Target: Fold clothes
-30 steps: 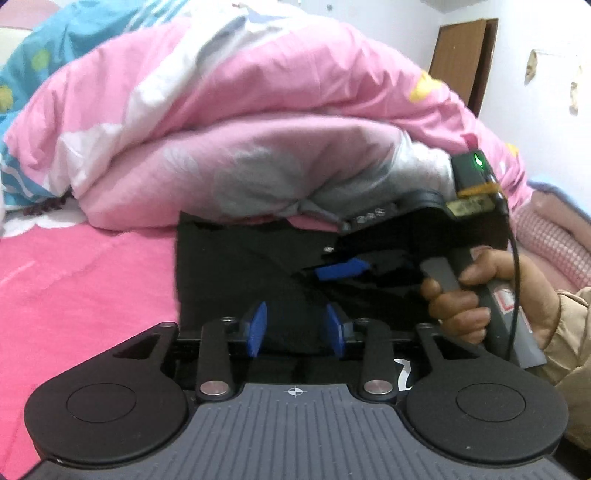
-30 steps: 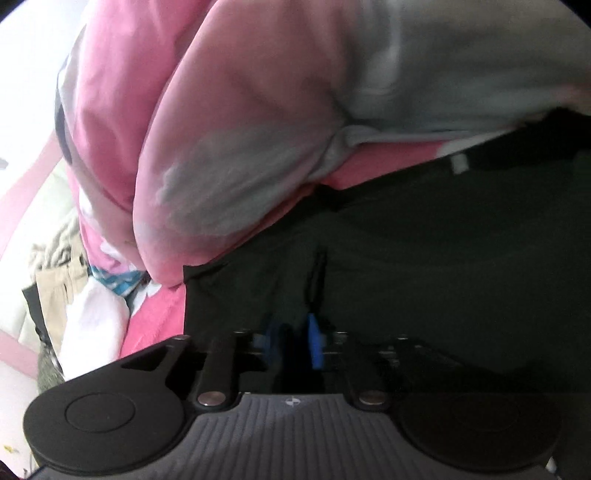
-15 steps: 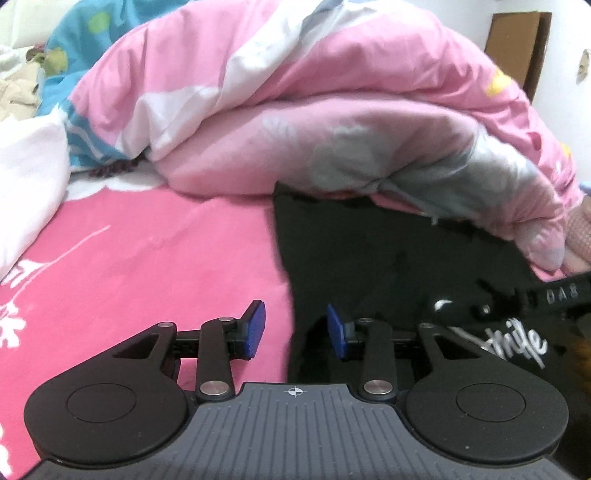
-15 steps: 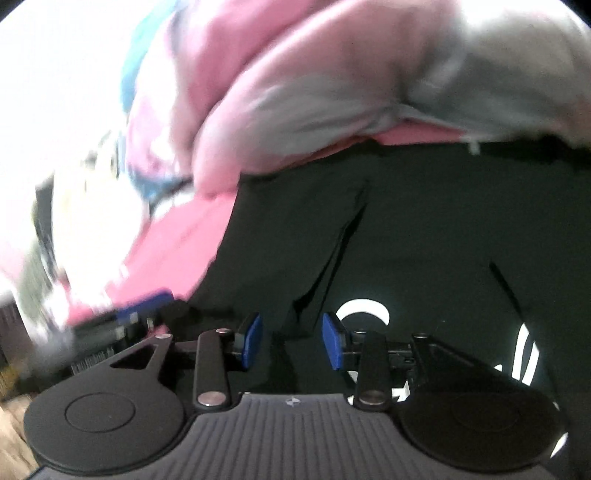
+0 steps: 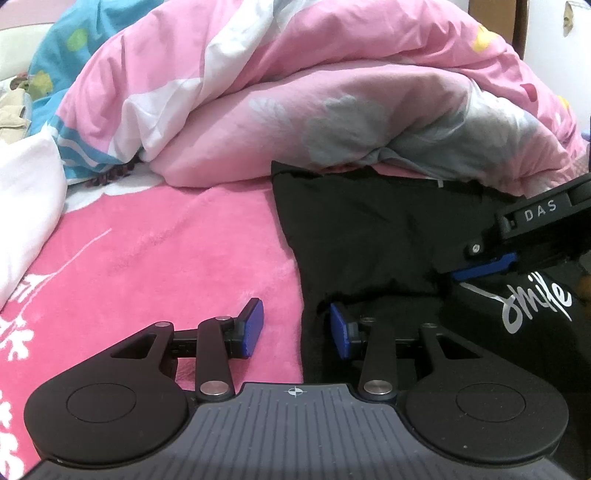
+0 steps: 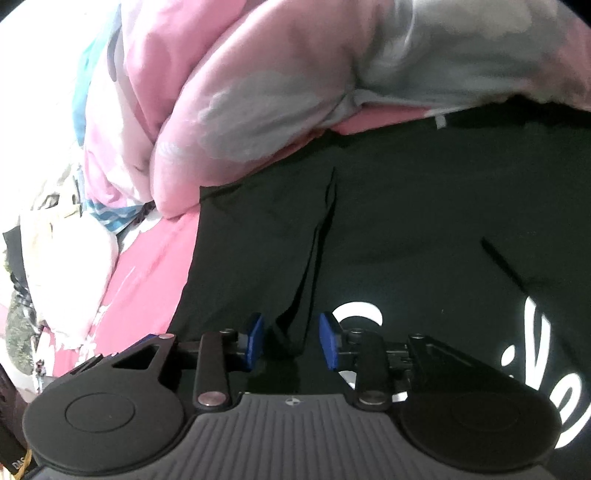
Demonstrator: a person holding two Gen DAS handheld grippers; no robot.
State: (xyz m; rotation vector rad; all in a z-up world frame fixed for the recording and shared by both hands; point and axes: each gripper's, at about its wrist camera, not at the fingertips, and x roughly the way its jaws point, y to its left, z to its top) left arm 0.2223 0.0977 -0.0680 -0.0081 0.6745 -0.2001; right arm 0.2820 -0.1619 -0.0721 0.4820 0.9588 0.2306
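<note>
A black T-shirt (image 5: 369, 229) with white lettering (image 5: 535, 302) lies flat on the pink bed sheet (image 5: 166, 266), its far edge tucked under the duvet. My left gripper (image 5: 295, 328) stands open across the shirt's left edge, one pad over the sheet and the other on black cloth. My right gripper (image 6: 291, 341) hovers low over the shirt with a raised crease of the black T-shirt (image 6: 406, 221) between its pads, which do not press on it; its jaws are closing. In the left wrist view one of its blue fingers (image 5: 484, 268) shows at the right.
A bulky pink, white and grey duvet (image 5: 314, 110) is heaped along the far side and overhangs the shirt's far edge. A white cloth (image 5: 26, 206) lies at the left, with beige clothes (image 6: 55, 206) beyond it. A brown door (image 5: 521, 26) stands at the far right.
The left gripper has shifted from over the shirt's middle to its left edge. The right gripper, nearly shut a second ago, has opened and drawn back toward the white lettering.
</note>
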